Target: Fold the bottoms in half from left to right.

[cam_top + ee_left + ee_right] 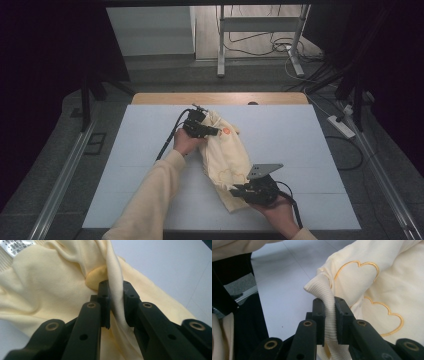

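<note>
A pale yellow garment (227, 155) is lying bunched near the middle of the white desk (125, 150), running from the far centre toward the near right. The left tongs (212, 131), carried by a hand in a cream sleeve (150, 200), are clamping the garment's far end; in the left gripper view a thin fold of smooth yellow fabric (116, 290) is passing upright between the two black jaws, which are pressing on it from both sides, and a white care label (15, 246) is showing at the upper left corner. The right tongs (235, 191), topped by a grey three-cornered plate (264, 170), are gripping the garment's near end; in the right gripper view a ribbed cuff or hem (328, 312) is standing pinched between the jaws, its tip curling over to the left above them. Just beside that ribbed edge, two cloud-shaped outlines (358, 270) stitched in orange thread are showing on the fabric. A small orange mark (226, 132) is sitting on the cloth close to the left tongs. A black cable (170, 137) is trailing from the left tongs across the desk.
</note>
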`<state>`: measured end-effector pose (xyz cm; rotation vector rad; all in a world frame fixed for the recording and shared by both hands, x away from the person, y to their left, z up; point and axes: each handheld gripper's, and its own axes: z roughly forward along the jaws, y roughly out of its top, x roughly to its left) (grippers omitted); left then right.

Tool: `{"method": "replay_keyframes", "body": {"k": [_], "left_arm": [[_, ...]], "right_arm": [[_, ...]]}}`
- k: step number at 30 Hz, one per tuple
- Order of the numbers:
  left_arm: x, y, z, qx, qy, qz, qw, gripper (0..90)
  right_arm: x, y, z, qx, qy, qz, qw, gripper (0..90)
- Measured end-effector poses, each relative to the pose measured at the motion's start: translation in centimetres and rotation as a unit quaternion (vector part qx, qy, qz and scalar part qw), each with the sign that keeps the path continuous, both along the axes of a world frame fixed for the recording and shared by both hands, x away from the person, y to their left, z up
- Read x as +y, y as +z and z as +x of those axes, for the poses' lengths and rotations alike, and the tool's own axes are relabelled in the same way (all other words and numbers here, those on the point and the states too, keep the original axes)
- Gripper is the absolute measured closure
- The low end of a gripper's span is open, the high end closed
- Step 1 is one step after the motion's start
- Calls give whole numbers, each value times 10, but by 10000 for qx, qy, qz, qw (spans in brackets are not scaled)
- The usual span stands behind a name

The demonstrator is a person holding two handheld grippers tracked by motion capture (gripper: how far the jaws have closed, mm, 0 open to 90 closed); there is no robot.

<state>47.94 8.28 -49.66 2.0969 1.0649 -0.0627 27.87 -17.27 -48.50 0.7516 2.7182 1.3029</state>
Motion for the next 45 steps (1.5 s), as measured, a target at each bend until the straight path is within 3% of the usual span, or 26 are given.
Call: {"method": "replay_keyframes", "body": {"k": [23, 36, 45], "left_arm": [[-13, -14, 2, 100, -55, -37, 9999, 780], [-13, -14, 2, 121, -78, -106, 9998, 757], [-12, -11, 0, 108, -120, -232, 9996, 675]], "right_arm": [[-12, -4, 0, 75, -90, -65, 9999, 798], [-18, -5, 2, 85, -164, -37, 9998, 795], [-26, -4, 2, 97, -301, -40, 9995, 789]]}}
